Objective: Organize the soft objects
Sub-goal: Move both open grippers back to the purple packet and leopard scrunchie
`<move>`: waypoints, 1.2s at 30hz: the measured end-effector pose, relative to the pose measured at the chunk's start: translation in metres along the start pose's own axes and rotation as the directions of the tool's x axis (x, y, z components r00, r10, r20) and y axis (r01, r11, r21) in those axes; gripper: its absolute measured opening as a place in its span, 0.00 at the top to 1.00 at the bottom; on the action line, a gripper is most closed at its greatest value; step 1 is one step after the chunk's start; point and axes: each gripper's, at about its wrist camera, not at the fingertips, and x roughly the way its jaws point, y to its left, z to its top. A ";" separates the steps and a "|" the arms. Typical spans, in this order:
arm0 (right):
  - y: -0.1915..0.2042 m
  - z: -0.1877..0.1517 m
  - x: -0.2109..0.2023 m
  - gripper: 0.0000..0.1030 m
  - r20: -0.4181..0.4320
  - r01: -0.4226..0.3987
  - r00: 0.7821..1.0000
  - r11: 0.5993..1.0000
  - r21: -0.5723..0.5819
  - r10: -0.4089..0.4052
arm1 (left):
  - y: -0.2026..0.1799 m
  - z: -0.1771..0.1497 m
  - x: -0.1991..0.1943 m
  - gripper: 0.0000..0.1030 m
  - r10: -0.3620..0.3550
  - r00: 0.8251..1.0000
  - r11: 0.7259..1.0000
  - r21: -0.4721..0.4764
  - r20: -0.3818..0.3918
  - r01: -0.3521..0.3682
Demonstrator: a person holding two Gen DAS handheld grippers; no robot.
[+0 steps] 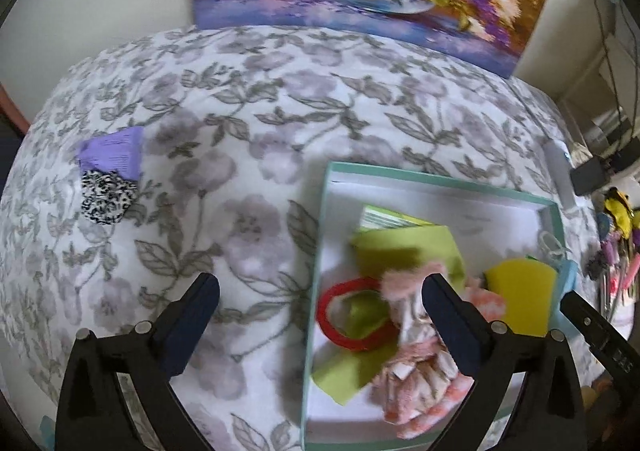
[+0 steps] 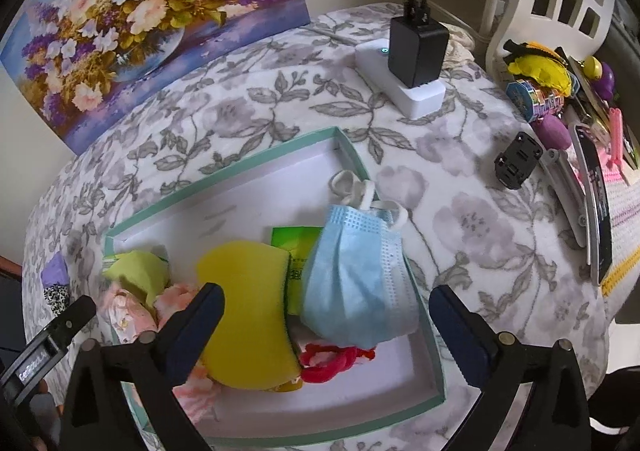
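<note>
Far left on my floral bedspread (image 1: 248, 139) I see a purple pack (image 1: 114, 153) with a black-and-white spotted scrunchie (image 1: 107, 197) touching its near edge, both well apart from the box. To the right sits the shallow teal-rimmed box (image 1: 440, 181) with a white floor. In it, from my left camera, I make out a lime cloth (image 1: 404, 251), a red ring (image 1: 352, 315) lying on that cloth, and a pink-and-white fluffy garment (image 1: 416, 371), crumpled toward the near side. My left gripper (image 1: 320, 295) stands with jaws spread wide, nothing between the pads; one finger hangs over the bedspread, the other over the garment. Further right, my other camera shows a yellow sponge (image 2: 248, 311), a pale blue pleated face mask (image 2: 356, 279) draped over the box's right wall, and a red hair tie (image 2: 336, 361) below it. My right gripper (image 2: 326, 303) is equally wide, empty, above sponge and mask.
</note>
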 end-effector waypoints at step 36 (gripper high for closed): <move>0.138 -0.013 -0.007 0.00 0.010 -0.035 0.999 0.982 -0.184 0.037 | 0.146 0.030 -0.014 0.02 0.136 0.991 0.973 -0.188 0.013 -0.131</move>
